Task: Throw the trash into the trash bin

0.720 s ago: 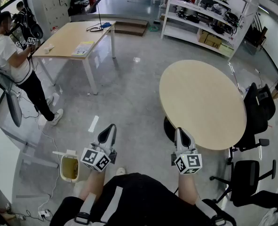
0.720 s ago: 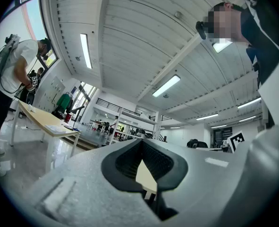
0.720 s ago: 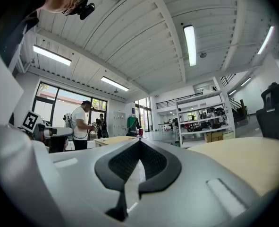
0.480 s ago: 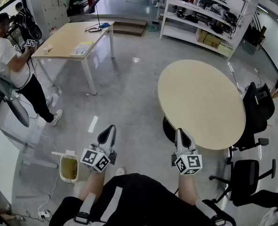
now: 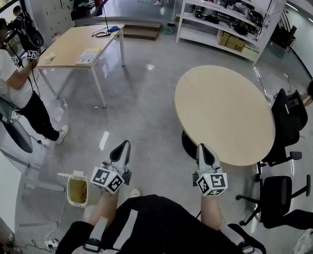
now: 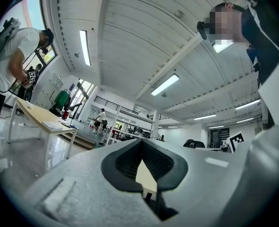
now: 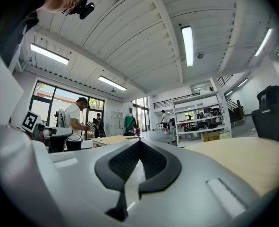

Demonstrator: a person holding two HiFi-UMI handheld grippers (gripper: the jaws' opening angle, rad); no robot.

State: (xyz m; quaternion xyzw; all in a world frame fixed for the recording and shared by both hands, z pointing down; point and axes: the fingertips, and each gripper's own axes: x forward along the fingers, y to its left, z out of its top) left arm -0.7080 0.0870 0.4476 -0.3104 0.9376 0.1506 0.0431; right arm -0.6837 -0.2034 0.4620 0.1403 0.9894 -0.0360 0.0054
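Observation:
A small white trash bin [image 5: 78,189] with a yellowish liner and a raised lid stands on the floor at the lower left, just left of my left gripper [image 5: 122,151]. That gripper is shut with nothing in it, and in the left gripper view its tips [image 6: 141,141] meet. My right gripper [image 5: 205,153] is shut and empty too, held near the close edge of the round wooden table [image 5: 225,110]. Its tips [image 7: 139,142] touch in the right gripper view. No trash shows in any view.
A long rectangular table [image 5: 79,44] with papers stands at the back left. A person [image 5: 10,83] in a white shirt stands beside it, holding grippers. Black office chairs [image 5: 280,194] sit to the right of the round table, and white shelves [image 5: 225,15] line the back.
Both grippers stay where they were, still shut. The head view has swung a little, so the room has slid slightly left in the picture.

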